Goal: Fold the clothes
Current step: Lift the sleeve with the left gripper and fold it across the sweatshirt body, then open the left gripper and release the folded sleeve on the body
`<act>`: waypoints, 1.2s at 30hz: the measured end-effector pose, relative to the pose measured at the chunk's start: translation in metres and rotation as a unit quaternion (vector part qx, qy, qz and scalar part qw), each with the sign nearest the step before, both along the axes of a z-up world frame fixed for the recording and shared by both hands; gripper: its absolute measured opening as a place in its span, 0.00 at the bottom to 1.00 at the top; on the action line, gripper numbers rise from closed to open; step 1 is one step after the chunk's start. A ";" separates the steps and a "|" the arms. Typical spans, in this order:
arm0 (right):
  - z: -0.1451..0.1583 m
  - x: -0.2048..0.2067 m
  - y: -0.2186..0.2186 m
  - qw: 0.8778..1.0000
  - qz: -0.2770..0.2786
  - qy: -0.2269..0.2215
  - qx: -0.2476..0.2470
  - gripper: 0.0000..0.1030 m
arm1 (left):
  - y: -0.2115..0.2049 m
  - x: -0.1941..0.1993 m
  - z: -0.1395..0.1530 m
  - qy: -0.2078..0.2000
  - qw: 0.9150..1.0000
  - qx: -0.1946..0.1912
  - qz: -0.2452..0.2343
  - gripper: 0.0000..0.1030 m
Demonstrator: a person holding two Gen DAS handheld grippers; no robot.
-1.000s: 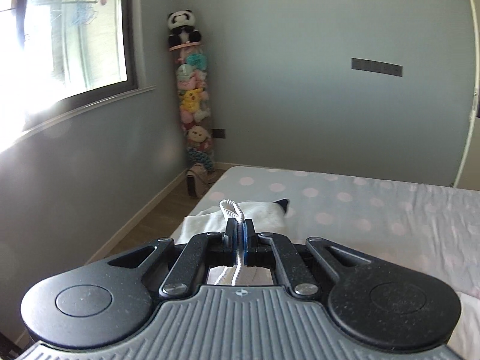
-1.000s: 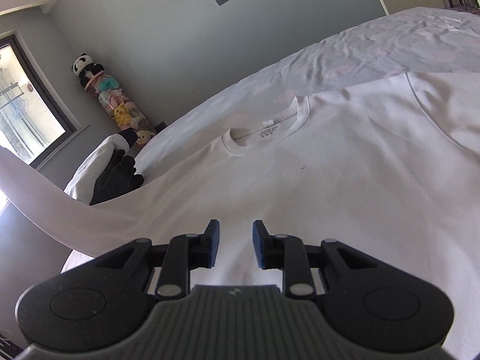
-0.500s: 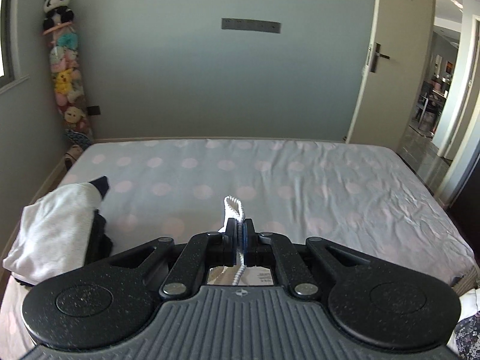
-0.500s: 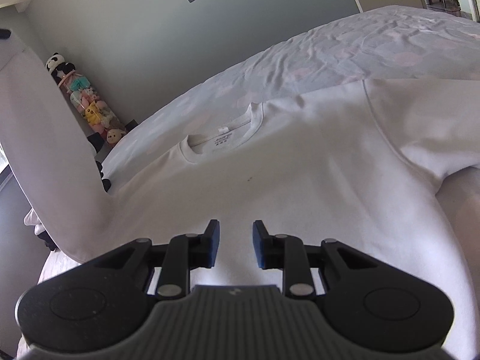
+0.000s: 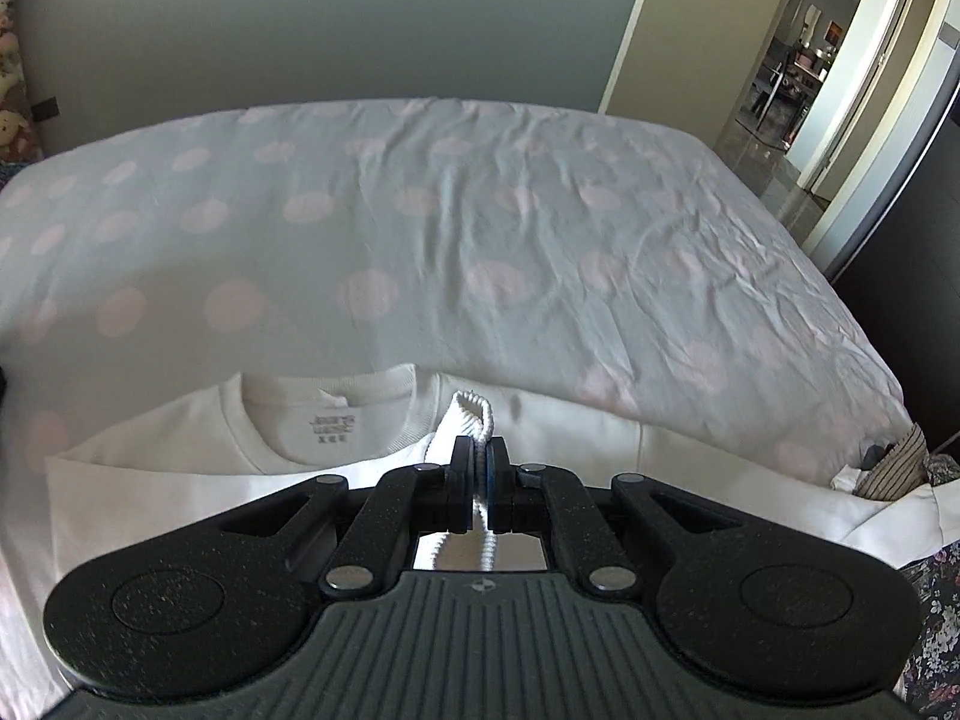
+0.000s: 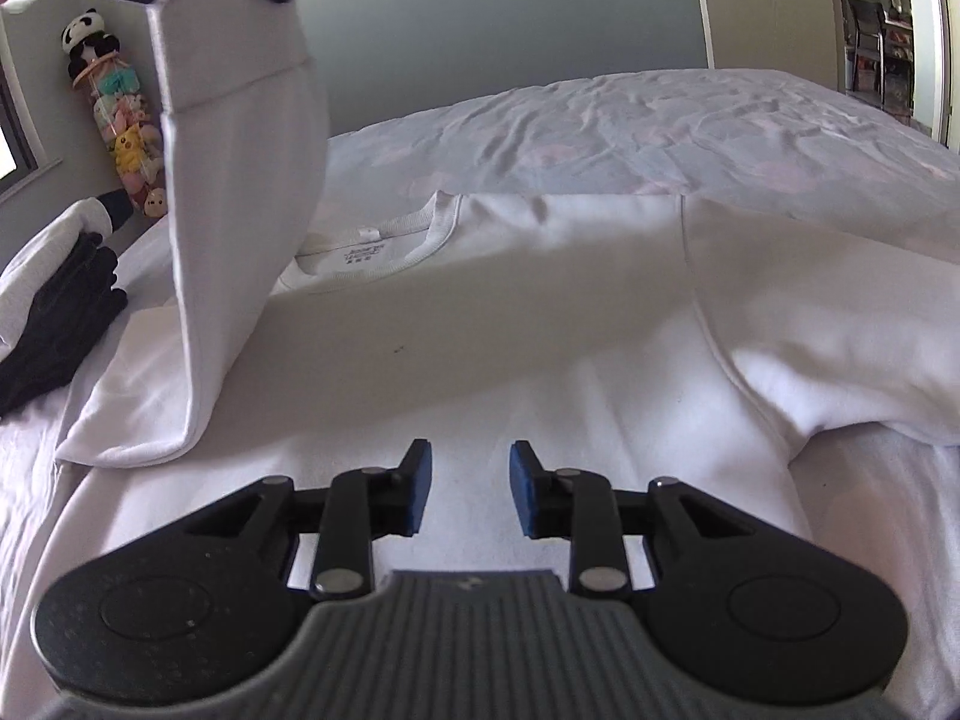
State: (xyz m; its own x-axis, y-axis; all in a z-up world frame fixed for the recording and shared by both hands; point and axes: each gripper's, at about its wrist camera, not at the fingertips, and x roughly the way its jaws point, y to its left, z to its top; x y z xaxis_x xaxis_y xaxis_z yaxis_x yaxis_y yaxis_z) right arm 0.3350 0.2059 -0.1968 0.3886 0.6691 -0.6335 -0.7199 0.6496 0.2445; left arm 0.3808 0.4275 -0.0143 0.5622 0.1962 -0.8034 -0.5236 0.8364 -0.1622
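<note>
A white long-sleeved sweatshirt (image 6: 540,312) lies face up on the bed, its collar and label (image 6: 366,252) toward the far wall. My left gripper (image 5: 479,468) is shut on the ribbed cuff (image 5: 474,414) of its left sleeve. That sleeve (image 6: 240,228) hangs up and over the shirt's left shoulder in the right wrist view. In the left wrist view the collar (image 5: 330,414) sits just left of the held cuff. My right gripper (image 6: 469,480) hovers low over the shirt's chest. Its jaws are opening and nothing is between them.
The bed (image 5: 480,228) has a pale sheet with pink dots. A heap of white and black clothes (image 6: 54,294) lies at the bed's left edge. A tall stack of plush toys (image 6: 114,114) stands in the corner. An open door (image 5: 840,60) is at the right.
My left gripper swung right and down with the cuff, carrying the sleeve from the bed's left side over the shirt. The right gripper's jaws stand wider apart.
</note>
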 end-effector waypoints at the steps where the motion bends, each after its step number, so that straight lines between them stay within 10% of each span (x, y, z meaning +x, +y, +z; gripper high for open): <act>1: -0.001 -0.001 0.001 1.000 0.004 -0.001 -0.001 0.36 | -0.002 0.004 -0.008 0.003 1.000 -0.008 -0.005 0.04; 9: -0.012 0.002 0.006 1.000 0.015 0.021 -0.005 0.37 | -0.013 0.034 -0.071 0.023 0.994 -0.090 -0.050 0.07; 15: -0.017 0.002 0.007 0.999 0.014 0.031 -0.003 0.38 | -0.020 0.027 -0.077 0.026 0.994 -0.071 -0.077 0.07; 26: -0.016 0.001 0.003 0.999 -0.001 0.041 0.014 0.37 | -0.020 -0.144 -0.088 0.040 0.998 0.051 0.004 0.07; 36: -0.011 -0.021 0.007 1.000 0.010 0.006 0.015 0.37 | 0.013 -0.301 -0.149 0.035 0.978 0.110 0.172 0.15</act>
